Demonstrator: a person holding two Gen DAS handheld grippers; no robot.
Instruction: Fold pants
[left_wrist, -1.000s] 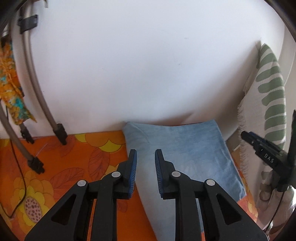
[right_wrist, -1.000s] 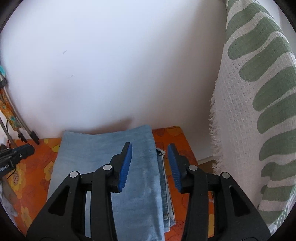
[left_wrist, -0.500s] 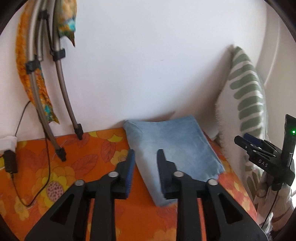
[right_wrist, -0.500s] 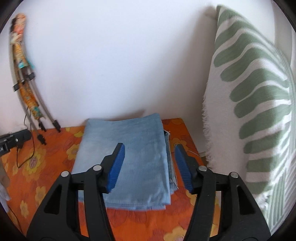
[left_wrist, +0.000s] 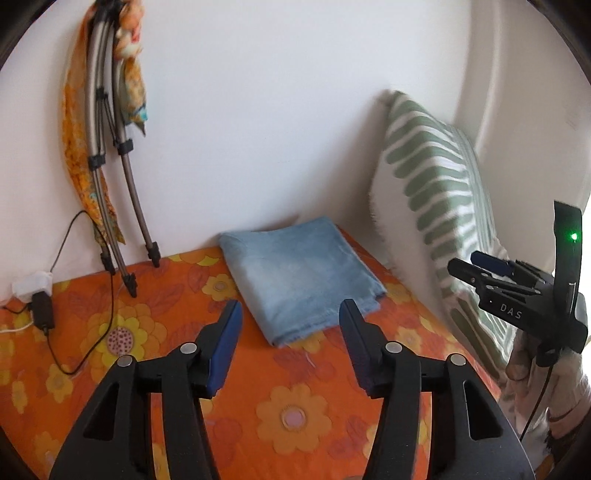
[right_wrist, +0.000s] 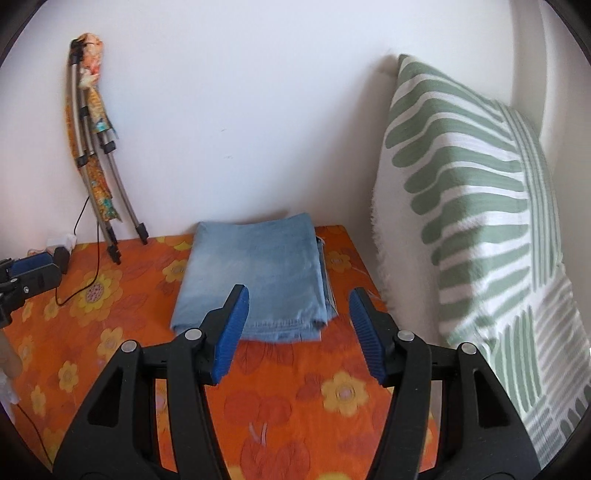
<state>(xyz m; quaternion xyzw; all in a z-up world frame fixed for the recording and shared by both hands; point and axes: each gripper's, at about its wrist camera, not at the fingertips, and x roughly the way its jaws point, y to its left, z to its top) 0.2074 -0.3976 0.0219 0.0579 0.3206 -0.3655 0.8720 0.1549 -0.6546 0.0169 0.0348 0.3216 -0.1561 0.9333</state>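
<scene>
Lying folded in a neat square: soft light-blue denim pants (right_wrist: 255, 273), on the orange flowered bench (right_wrist: 295, 402) by the wall. Hanging spread and empty: left gripper (left_wrist: 290, 341), just opening wider, and right gripper (right_wrist: 299, 328). Likely floppy and a bit heavy; pinching at thick edges working best.

Pants (right_wrist: 255, 273) soft faded denim; tablecloth (right_wrist: 122, 325) matt printed cloth.

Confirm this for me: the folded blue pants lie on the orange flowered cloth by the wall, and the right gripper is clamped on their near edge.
Not quite. The folded blue pants do lie on the orange flowered cloth by the wall, but the right gripper is open and holds nothing. The right wrist view shows it.
</scene>
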